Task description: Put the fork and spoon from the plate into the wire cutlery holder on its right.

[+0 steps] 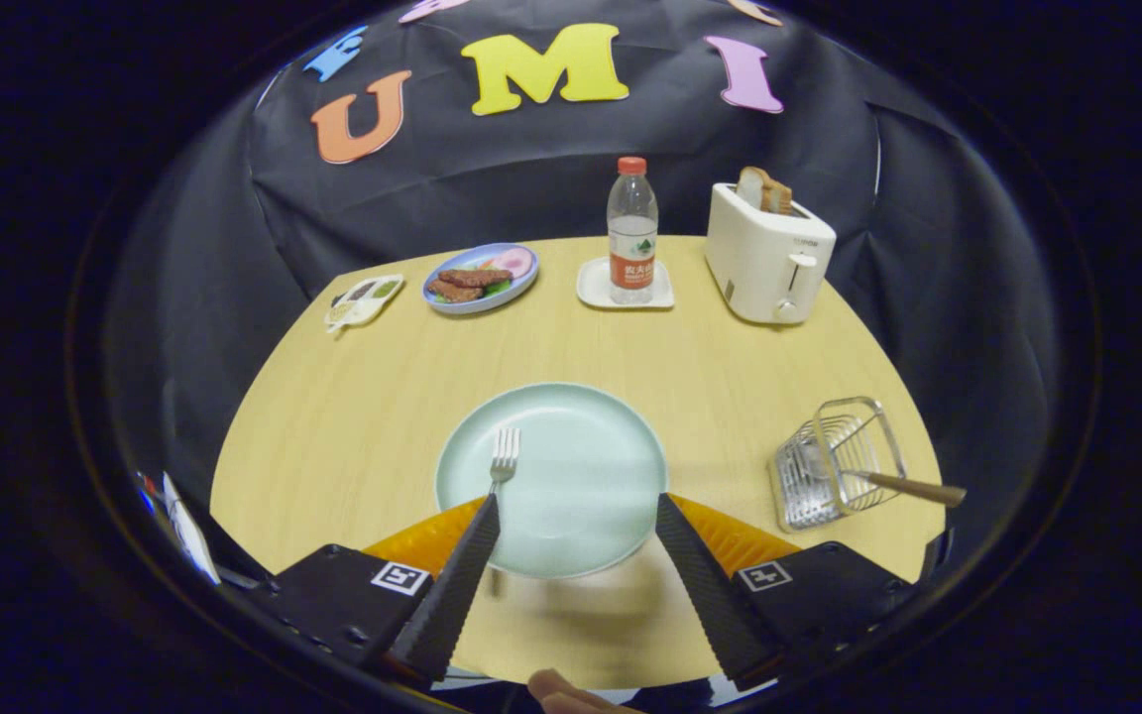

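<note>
**One fork on the plate, one utensil already in the wire holder**

The round table (353, 416) of pale wood grain carries everything. At its far edge, toward 1 o'clock from the plate, stands one white boxy toaster (767, 256) with two slices of bread upright in its slots. At the centre lies one smooth, round, pale green plate (581, 476), just ahead of the fingers. The gripper (576, 506) hangs over the plate's near rim with its two ribbed black fingers (457, 585) spread wide and nothing between them.

At 3 o'clock from the plate, well apart from it, sits one wire cutlery holder (834, 461), a shiny metal basket tipped on its side. One wooden-handled utensil (913, 487) lies in it, handle pointing toward 3 o'clock; its head is too blurred to name.

At 12 o'clock stands one clear plastic water bottle (632, 228) with a red cap, upright on a white square coaster (625, 288). At 11 o'clock rest one blue dish of food (480, 277) and a small white sauce dish (365, 299).

One metal fork (503, 458) lies on the plate's left part, tines toward 12 o'clock, long axis running back to the left fingertip, which covers its handle.
</note>
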The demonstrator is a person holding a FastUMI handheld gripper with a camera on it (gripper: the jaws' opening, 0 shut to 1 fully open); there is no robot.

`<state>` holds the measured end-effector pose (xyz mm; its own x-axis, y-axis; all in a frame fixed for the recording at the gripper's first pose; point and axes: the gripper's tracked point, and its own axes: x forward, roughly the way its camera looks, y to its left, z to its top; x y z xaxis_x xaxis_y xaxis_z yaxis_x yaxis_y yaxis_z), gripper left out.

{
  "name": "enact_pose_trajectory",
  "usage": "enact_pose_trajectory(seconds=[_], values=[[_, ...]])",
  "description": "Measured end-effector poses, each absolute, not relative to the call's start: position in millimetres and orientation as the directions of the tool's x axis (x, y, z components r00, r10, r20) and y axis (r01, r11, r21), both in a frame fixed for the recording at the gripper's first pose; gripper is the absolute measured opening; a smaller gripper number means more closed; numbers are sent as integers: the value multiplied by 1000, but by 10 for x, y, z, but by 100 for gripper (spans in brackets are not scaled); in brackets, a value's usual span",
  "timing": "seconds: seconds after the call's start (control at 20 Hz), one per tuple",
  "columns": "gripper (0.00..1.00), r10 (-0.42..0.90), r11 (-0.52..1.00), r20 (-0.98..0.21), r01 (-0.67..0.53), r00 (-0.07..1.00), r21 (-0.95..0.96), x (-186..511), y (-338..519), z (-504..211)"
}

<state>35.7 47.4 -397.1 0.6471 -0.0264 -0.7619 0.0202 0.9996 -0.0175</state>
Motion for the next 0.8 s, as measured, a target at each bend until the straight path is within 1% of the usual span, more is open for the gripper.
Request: enact_pose_trajectory(seconds=[0.1, 0.35, 0.4, 0.45, 0.55, 0.65, 0.7, 0.8], values=[[96, -33, 999, -764, 45, 645, -5, 370, 627, -4135], [94, -34, 998, -785, 55, 619, 0, 383, 978, -4527], [90, -33, 999, -783, 50, 621, -2, 410, 1030, -4563], [89, -49, 998, -780, 56, 624, -17, 440, 1040, -4617], [79, -58, 998, -785, 62, 617, -25, 498, 1095, -4725], [73, -96, 995, -791, 90, 604, -53, 545, 1047, -4854], [62, -110, 993, -798, 102, 592, -62, 555, 1043, -4862], [41, -96, 994, -804, 101, 587, -45, 569, 1082, -4910]])
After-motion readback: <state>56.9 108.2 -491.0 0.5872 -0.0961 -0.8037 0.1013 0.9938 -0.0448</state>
